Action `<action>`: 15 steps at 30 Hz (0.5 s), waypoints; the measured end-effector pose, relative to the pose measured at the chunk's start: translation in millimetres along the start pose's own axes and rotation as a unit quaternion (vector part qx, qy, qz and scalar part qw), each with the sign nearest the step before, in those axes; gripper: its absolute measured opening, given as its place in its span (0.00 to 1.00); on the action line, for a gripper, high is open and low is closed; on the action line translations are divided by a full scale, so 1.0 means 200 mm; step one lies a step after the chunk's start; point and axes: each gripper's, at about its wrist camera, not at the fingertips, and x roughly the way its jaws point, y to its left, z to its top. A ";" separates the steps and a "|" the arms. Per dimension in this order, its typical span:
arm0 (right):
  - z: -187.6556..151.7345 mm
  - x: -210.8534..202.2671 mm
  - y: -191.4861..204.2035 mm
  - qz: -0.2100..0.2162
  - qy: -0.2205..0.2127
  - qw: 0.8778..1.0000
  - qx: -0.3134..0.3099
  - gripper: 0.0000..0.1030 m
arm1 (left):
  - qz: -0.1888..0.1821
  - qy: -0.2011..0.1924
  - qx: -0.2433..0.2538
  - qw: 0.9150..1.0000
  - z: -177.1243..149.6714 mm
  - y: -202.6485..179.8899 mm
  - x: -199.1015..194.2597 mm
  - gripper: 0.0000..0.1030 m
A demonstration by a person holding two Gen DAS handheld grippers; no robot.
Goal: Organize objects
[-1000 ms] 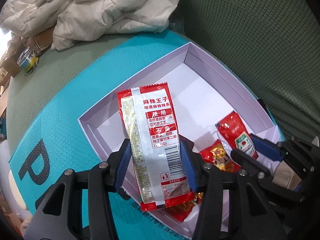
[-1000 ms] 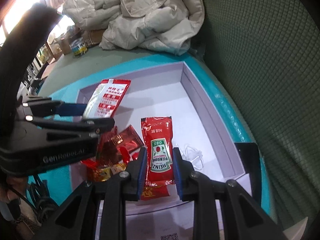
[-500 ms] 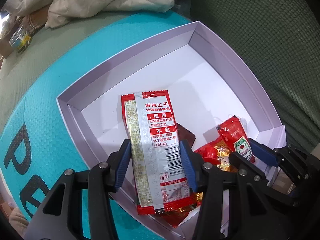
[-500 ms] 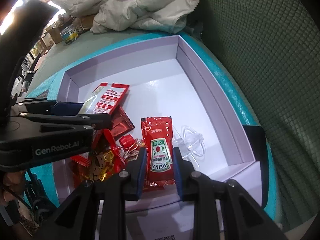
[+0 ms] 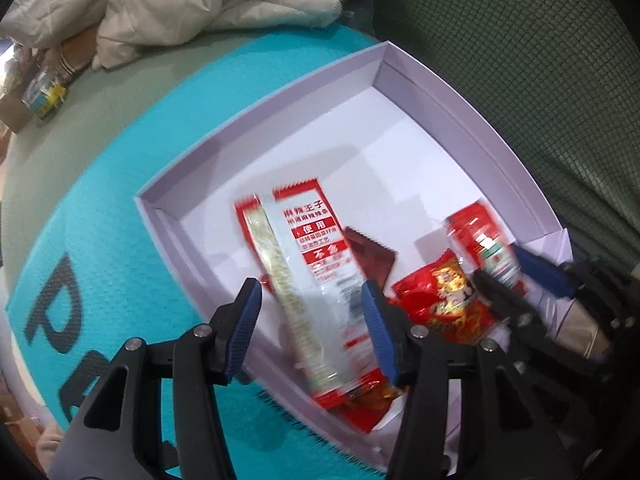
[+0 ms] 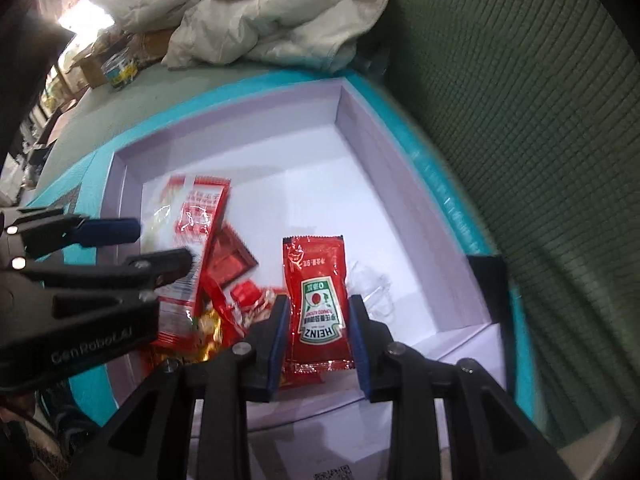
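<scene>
- We see a shallow white box [image 5: 280, 92] lying on a teal mat [image 5: 120, 168] with large dark letters, and both grippers hang over the near end of that box, pointing steeply down.
- Our left gripper [image 5: 312, 324] has its blue-padded fingers [image 5: 246, 328] spread apart; the jaws have just been opening, and the long red-and-white spicy snack packet [image 5: 308, 276] lies between them, clear of the left pad (the view is blurred, so contact at the right pad we cannot tell).
- That packet rests inside the box, its lower end over a small heap of red and gold wrappers [image 5: 448, 300] at the near wall.
- A dark red sachet [image 5: 370, 254] lies partly under the packet's right edge.
- Our right gripper [image 6: 318, 332] has also just been opening; the Heinz ketchup sachet [image 6: 318, 300] sits between its fingers [image 6: 276, 340], and gaps show on both sides of it, so the pads no longer pinch it.
- The ketchup sachet lies in the box with its label upside down to the right wrist view, just right of the wrapper heap.
- A clear plastic scrap [image 6: 370, 284] lies on the box floor just beside the sachet's right edge.
- Beyond the mat, a cream padded jacket [image 6: 248, 12] is piled up, with a small tin [image 6: 120, 70] near it, and a green woven surface [image 6: 520, 120] rises to the right.
</scene>
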 end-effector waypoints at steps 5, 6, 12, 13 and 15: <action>0.03 -0.14 0.03 -0.027 -0.032 0.999 0.002 0.37 | -0.012 -0.016 -0.012 1.000 0.00 0.07 -0.08 0.49; 0.04 -0.17 0.03 -0.028 -0.036 0.999 0.008 0.39 | -0.013 -0.019 -0.011 1.000 0.01 0.10 -0.10 0.49; 0.06 -0.30 0.08 -0.038 -0.047 0.998 0.007 0.42 | 0.002 -0.048 0.009 0.999 0.02 0.14 -0.23 0.55; 0.06 -0.32 0.09 -0.039 -0.049 0.998 0.005 0.42 | 0.000 -0.051 0.009 0.999 0.02 0.15 -0.25 0.56; 0.07 -0.36 0.12 -0.042 -0.053 0.998 0.000 0.42 | 0.000 -0.060 0.010 0.998 0.02 0.17 -0.30 0.57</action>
